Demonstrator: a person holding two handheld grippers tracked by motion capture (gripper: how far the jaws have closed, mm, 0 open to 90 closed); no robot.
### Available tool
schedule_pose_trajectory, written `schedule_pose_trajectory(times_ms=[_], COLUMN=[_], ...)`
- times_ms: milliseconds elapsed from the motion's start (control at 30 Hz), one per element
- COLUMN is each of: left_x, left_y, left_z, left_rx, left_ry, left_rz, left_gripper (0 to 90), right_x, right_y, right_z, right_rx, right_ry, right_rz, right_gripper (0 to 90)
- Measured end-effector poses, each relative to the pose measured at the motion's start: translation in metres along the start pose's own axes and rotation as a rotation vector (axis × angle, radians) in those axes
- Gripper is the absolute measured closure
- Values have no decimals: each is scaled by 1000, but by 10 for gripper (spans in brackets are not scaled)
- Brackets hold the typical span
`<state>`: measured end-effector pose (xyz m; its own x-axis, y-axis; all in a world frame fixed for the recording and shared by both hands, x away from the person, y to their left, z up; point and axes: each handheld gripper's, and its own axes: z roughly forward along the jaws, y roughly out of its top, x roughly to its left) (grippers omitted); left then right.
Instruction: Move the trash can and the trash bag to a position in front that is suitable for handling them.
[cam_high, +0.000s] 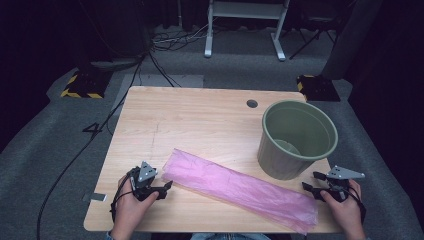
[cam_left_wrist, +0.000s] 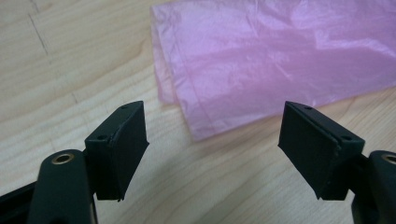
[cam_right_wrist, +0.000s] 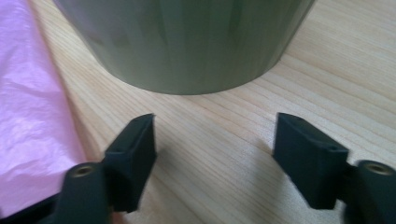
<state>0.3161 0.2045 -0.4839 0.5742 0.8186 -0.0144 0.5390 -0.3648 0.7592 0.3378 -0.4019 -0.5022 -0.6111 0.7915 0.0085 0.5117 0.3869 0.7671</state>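
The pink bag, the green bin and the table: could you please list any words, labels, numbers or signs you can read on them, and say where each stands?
There is no readable text.
Pink bag: plain, no print.
Green bin: plain wall and rim, no label.
Table: bare wood grain, no marking.
Black and yellow striped pads on the floor: warning stripes, no words.

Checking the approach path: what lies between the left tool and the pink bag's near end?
Nothing: in the left gripper view, bare table separates the open left tool from the pink bag.
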Motion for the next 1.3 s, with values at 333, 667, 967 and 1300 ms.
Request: schedule_pose_trajectory(times_ms=[333, 667, 967, 1300], left_x=[0, -1, -2, -9], left_y=[26, 52, 72, 98], left_z=[4, 19, 31, 63], left_rx=[-32, -23, -63, -110], left_ry=[-15, -40, -50, -45], left_rz=[56, 118, 116, 143], left_gripper=[232, 233, 233, 249], right_x=[-23, -55, -72, -47], right_y=[17, 51, 78, 107], right_z=[-21, -23, -7, 33], right_rx=[-43, -90, -101, -101], right_ry=[-5, -87, -98, 3], right_rz=[77, 87, 66, 7], right_gripper=[332, 328, 333, 337])
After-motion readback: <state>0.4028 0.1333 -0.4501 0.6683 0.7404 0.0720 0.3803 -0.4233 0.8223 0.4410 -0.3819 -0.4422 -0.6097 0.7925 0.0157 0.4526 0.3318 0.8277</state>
